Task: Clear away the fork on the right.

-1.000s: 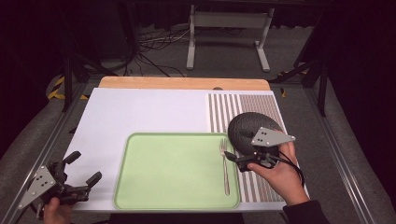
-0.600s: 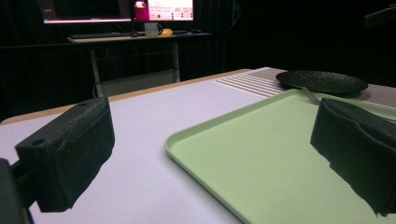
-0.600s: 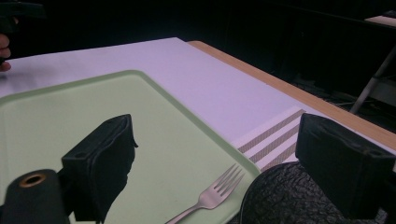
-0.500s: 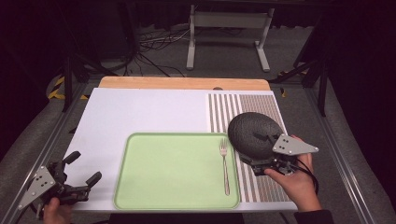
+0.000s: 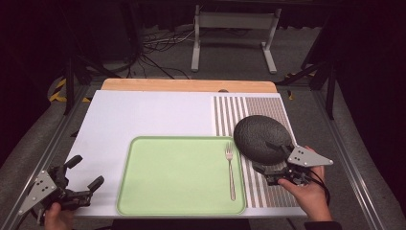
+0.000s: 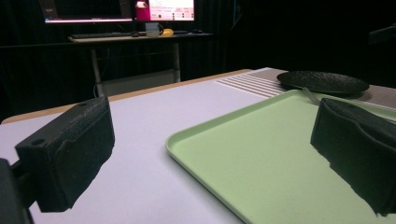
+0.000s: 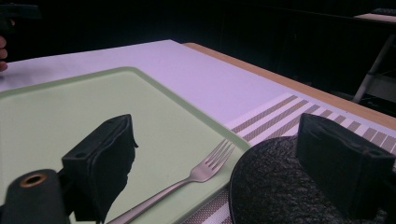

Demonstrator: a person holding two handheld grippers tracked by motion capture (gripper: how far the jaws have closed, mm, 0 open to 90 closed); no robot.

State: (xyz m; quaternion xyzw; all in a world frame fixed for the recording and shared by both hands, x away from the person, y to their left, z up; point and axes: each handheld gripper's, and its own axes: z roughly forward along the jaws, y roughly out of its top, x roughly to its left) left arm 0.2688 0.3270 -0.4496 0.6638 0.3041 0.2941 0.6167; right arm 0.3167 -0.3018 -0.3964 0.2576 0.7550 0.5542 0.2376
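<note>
The right claw stood released at the dark plate's 5 o'clock rim, one jaw over the plate, placed for an edge grip. The fork lay on the green tray. The left claw, released, idled at 8 o'clock on the surface.

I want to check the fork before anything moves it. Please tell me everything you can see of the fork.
The fork is a slim, silver-coloured piece that looks like metal, with four tines and a long plain handle. It lies flat inside the green tray, along the tray's right edge, with its tines pointing to the far side of the table. The dark plate sits just to its right, on the striped mat, apart from it. Nothing grips or touches the fork; in the right gripper view it lies between the open jaws, farther off.
</note>
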